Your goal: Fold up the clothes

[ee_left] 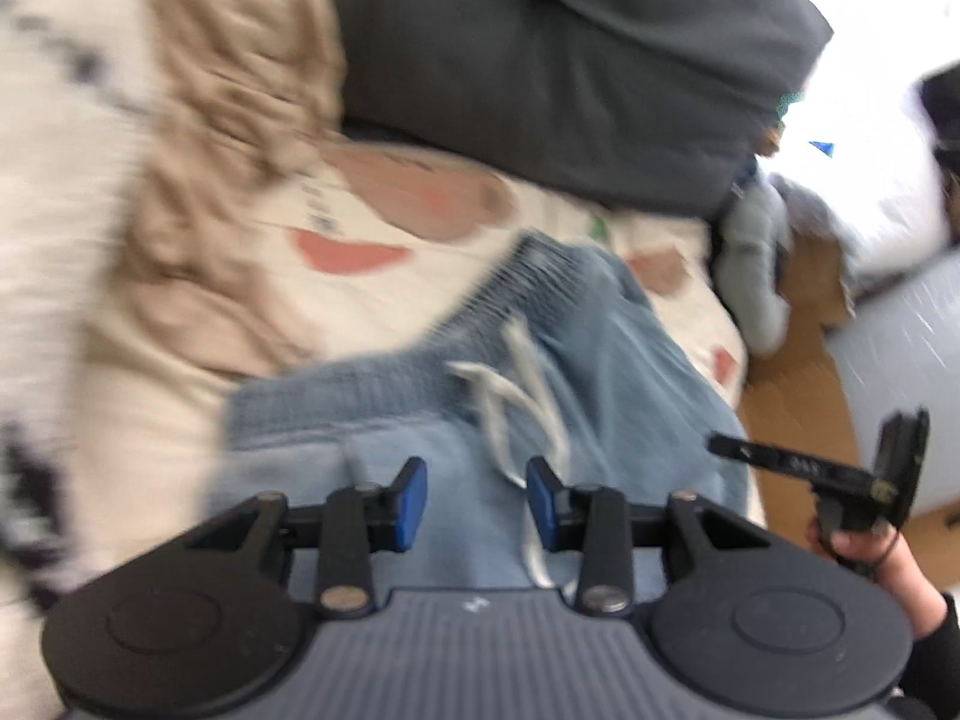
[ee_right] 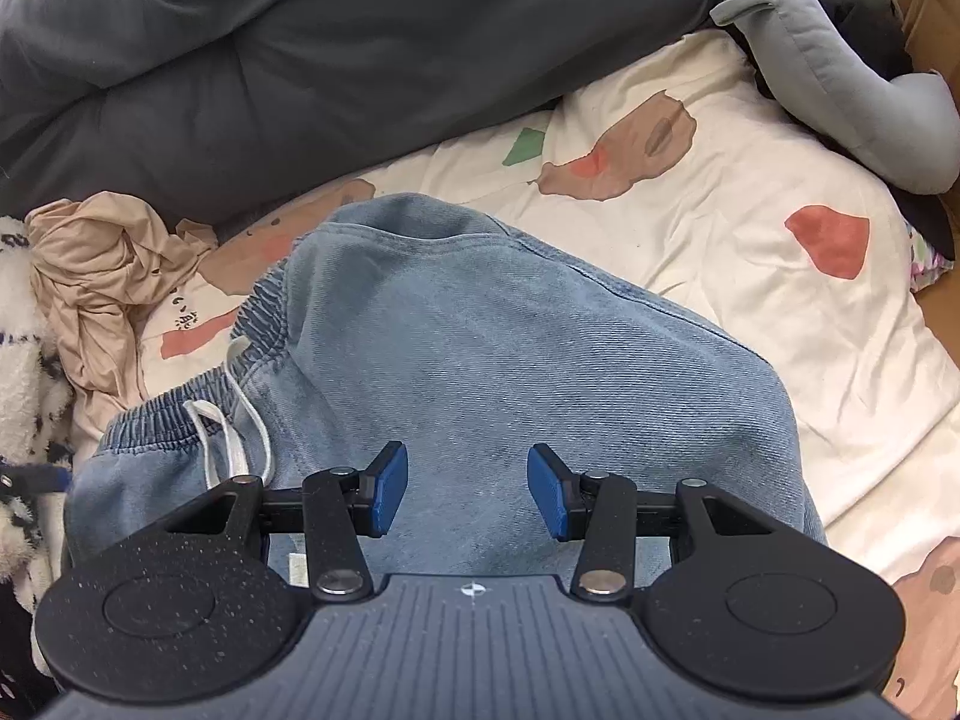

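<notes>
Light-blue denim trousers (ee_right: 510, 360) lie on the bed, doubled over, with an elastic waistband (ee_right: 150, 420) and a white drawstring (ee_right: 222, 438) at the left. My right gripper (ee_right: 468, 492) hovers over the folded denim, open, with nothing between its blue pads. The left wrist view is blurred. There my left gripper (ee_left: 477, 501) stands open just above the trousers (ee_left: 600, 360) near the waistband (ee_left: 372, 384). The drawstring (ee_left: 510, 408) runs past its right pad without being pinched. A person's hand (ee_left: 888, 564) holds the other gripper at the right edge.
A crumpled beige garment (ee_right: 102, 276) and a white fluffy item with black marks (ee_right: 24, 360) lie to the left. A dark grey duvet (ee_right: 300, 60) is piled behind. The cream patterned sheet (ee_right: 750, 276) spreads to the right, with a grey plush toy (ee_right: 840, 60) and a cardboard box (ee_left: 804, 396) beyond.
</notes>
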Demonstrator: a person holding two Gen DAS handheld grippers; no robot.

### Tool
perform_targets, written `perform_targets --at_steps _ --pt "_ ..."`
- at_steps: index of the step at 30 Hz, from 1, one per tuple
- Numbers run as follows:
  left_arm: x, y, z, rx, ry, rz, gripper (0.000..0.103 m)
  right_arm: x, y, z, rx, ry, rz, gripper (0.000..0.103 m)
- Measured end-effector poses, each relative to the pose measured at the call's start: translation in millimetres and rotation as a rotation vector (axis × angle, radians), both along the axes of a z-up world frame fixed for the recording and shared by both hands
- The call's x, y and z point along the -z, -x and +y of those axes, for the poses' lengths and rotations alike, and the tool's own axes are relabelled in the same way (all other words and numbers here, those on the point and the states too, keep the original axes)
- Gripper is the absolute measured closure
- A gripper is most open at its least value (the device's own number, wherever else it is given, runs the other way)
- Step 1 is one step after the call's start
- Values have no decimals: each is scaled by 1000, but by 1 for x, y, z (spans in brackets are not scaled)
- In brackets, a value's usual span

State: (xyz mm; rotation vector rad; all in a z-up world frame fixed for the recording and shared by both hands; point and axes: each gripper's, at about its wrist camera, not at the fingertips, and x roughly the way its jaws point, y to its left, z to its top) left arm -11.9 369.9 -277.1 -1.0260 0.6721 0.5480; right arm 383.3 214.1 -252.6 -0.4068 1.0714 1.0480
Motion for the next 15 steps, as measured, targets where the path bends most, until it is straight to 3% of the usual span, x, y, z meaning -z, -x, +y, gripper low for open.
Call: perform_targets --at_steps 7,15 --pt "-10 29 8 -123 -112 96 70 5 2 7 -7 6 3 52" --pt "17 30 9 -212 -100 159 65 7 10 20 -33 -1 3 52"
